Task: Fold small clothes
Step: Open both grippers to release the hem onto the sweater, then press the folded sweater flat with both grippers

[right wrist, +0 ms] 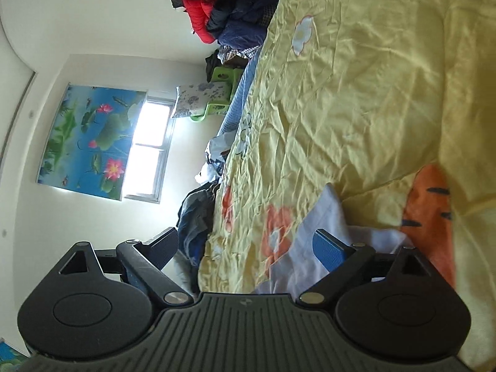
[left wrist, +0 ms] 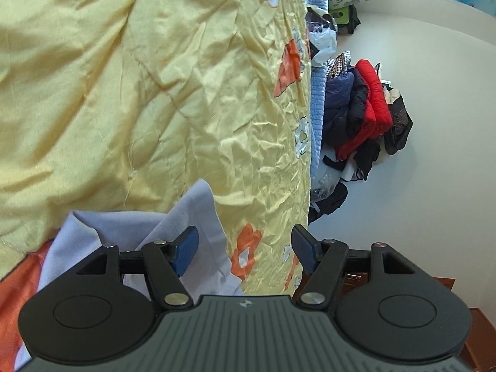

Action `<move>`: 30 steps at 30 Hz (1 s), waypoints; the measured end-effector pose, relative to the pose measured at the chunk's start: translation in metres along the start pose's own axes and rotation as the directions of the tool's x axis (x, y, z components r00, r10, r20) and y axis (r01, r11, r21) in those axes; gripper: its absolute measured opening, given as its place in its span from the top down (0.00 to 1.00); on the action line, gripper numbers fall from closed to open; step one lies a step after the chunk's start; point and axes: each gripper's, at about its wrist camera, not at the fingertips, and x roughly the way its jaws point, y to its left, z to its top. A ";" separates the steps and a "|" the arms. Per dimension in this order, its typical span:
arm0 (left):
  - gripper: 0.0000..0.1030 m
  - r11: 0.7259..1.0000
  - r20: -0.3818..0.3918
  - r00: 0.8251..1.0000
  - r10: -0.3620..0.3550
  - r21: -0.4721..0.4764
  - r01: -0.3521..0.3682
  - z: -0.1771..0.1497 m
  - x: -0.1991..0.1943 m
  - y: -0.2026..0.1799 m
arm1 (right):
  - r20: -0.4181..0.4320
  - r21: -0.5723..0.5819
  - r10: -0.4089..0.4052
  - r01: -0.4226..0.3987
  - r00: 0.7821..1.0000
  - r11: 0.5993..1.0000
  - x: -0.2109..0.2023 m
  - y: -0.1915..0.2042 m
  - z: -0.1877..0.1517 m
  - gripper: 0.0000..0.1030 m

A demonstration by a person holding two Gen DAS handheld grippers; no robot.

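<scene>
A small pale lavender cotton garment lies crumpled on a wrinkled yellow quilted bedspread printed with orange and white flowers, close to the bed's near edge. In the left wrist view the left hand-held gripper has its two blue-padded fingers spread wide apart with nothing between them; one pad sits over a raised fold of the garment, the other over bare bedspread. In the right wrist view the right hand-held gripper is likewise spread wide and empty, with one pad above the garment and the other out past the bed's edge, in front of the wall.

The garment looks bunched rather than flat, so no fold seems to be started yet. The main risk is a bad pinch: the cloth is thin and lies directly on a soft, creased bedspread of similar give, so a closing hand-held gripper could catch the bedspread along with the garment, or take several layers of a bunched fold instead of a single edge. Either would drag the piece into a twist. Because it lies near the bed's edge, a careless tug could also slide it off. I cannot tell which part of the garment is hem or sleeve, so choosing matching corners is uncertain too.
</scene>
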 end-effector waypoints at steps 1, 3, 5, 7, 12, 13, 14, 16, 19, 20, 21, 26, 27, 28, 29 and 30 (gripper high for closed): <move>0.31 1.000 0.004 1.000 0.001 0.017 -0.001 -0.001 -0.001 -0.002 | 0.002 -0.010 -0.006 0.006 1.000 1.000 -0.001 0.001 -0.001 0.10; 0.31 0.995 0.010 0.999 0.040 0.095 -0.041 -0.008 -0.005 -0.010 | -0.021 -0.051 0.002 -0.003 1.000 0.999 0.001 0.006 -0.008 0.09; 0.31 0.970 0.013 0.996 0.094 0.223 -0.094 -0.022 -0.007 -0.020 | -0.069 -0.124 0.005 -0.014 0.998 0.992 0.003 0.015 -0.020 0.09; 0.28 0.919 0.023 0.988 0.154 0.365 -0.152 -0.042 -0.009 -0.027 | -0.136 -0.235 -0.031 -0.002 0.990 0.972 0.007 0.028 -0.038 0.08; 0.27 0.679 0.141 0.950 0.280 0.670 -0.300 -0.107 -0.022 -0.023 | -0.178 -0.599 -0.291 0.131 0.940 0.790 0.006 0.055 -0.101 0.08; 0.27 0.614 0.179 0.942 0.286 0.720 -0.323 -0.122 -0.028 -0.019 | -0.150 -0.667 -0.342 0.160 0.928 0.728 0.004 0.059 -0.115 0.08; 0.27 0.558 0.215 0.933 0.288 0.755 -0.346 -0.135 -0.032 -0.018 | -0.120 -0.724 -0.377 0.179 0.919 0.667 0.001 0.063 -0.126 0.08; 0.27 0.435 0.277 0.916 0.291 0.814 -0.385 -0.160 -0.037 -0.013 | -0.054 -0.806 -0.432 0.216 0.900 0.551 -0.006 0.068 -0.146 0.07; 0.27 0.279 0.348 0.886 0.308 0.857 -0.434 -0.189 -0.039 -0.004 | 0.016 -0.872 -0.479 0.247 0.878 0.423 -0.017 0.071 -0.166 0.06; 0.27 0.248 0.364 0.878 0.311 0.861 -0.445 -0.194 -0.040 0.000 | 0.028 -0.885 -0.491 0.251 0.871 0.393 -0.021 0.070 -0.171 0.06; 0.27 0.218 0.381 0.872 0.309 0.864 -0.455 -0.201 -0.041 0.004 | 0.037 -0.897 -0.504 0.252 0.863 0.364 -0.025 0.069 -0.176 0.06; 0.27 0.108 0.478 0.825 0.300 0.843 -0.527 -0.226 -0.046 0.017 | 0.089 -0.951 -0.532 0.232 0.842 0.207 -0.043 0.059 -0.204 0.03; 0.27 0.100 0.485 0.823 0.296 0.841 -0.532 -0.230 -0.047 0.019 | 0.101 -0.953 -0.534 0.235 0.840 0.190 -0.045 0.060 -0.209 0.02; 0.27 0.091 0.495 0.819 0.292 0.838 -0.538 -0.233 -0.048 0.022 | 0.108 -0.954 -0.535 0.239 0.838 0.182 -0.047 0.061 -0.213 0.02; 0.27 0.079 0.505 0.814 0.289 0.834 -0.546 -0.236 -0.048 0.024 | 0.112 -0.953 -0.537 0.243 0.836 0.180 -0.048 0.061 -0.217 0.01; 0.27 0.066 0.515 0.809 0.285 0.831 -0.552 -0.240 -0.048 0.026 | 0.115 -0.953 -0.538 0.246 0.835 0.178 -0.050 0.061 -0.220 0.01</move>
